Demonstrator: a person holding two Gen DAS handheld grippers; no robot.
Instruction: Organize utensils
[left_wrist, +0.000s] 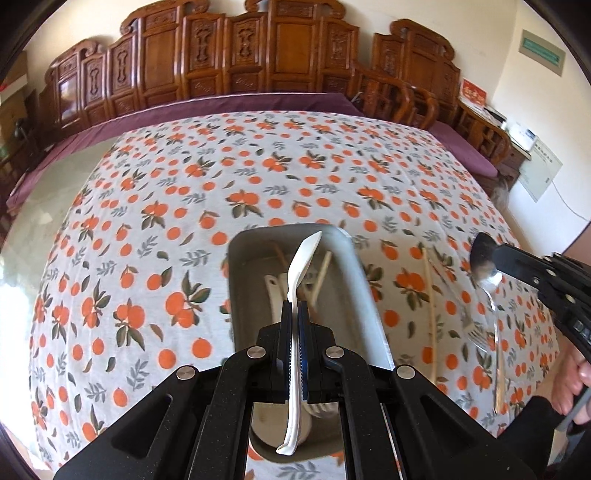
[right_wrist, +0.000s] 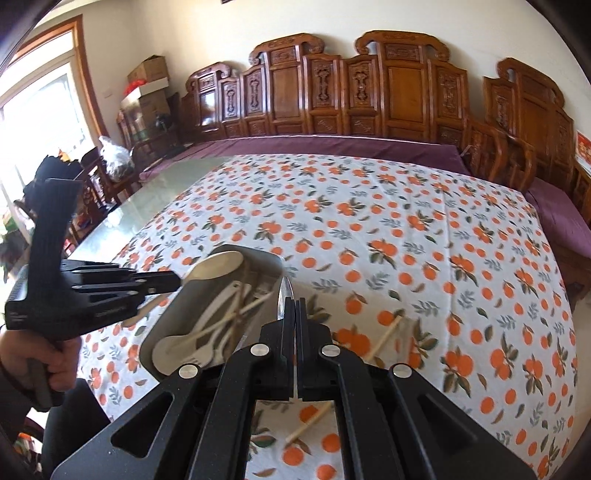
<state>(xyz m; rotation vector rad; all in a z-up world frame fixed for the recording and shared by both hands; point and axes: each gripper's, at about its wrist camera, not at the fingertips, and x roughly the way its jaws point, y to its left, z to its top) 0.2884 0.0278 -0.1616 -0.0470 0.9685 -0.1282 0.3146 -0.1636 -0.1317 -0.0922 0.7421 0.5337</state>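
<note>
My left gripper (left_wrist: 294, 308) is shut on a white ceramic spoon (left_wrist: 301, 266) and holds it above the grey metal tray (left_wrist: 364, 280). The tray holds several white spoons and chopsticks (right_wrist: 221, 317). My right gripper (right_wrist: 294, 306) is shut on a metal spoon (right_wrist: 285, 295), to the right of the tray. In the left wrist view that metal spoon (left_wrist: 484, 258) hangs from the right gripper (left_wrist: 496, 254) above the cloth. In the right wrist view the left gripper (right_wrist: 177, 282) holds the white spoon (right_wrist: 218, 267) over the tray (right_wrist: 173, 314).
A chopstick (left_wrist: 430, 314) and a clear plastic fork (left_wrist: 476, 332) lie on the orange-print tablecloth right of the tray. Chopsticks (right_wrist: 384, 338) also show under the right gripper. Carved wooden chairs (left_wrist: 399, 96) and a purple bench line the far side.
</note>
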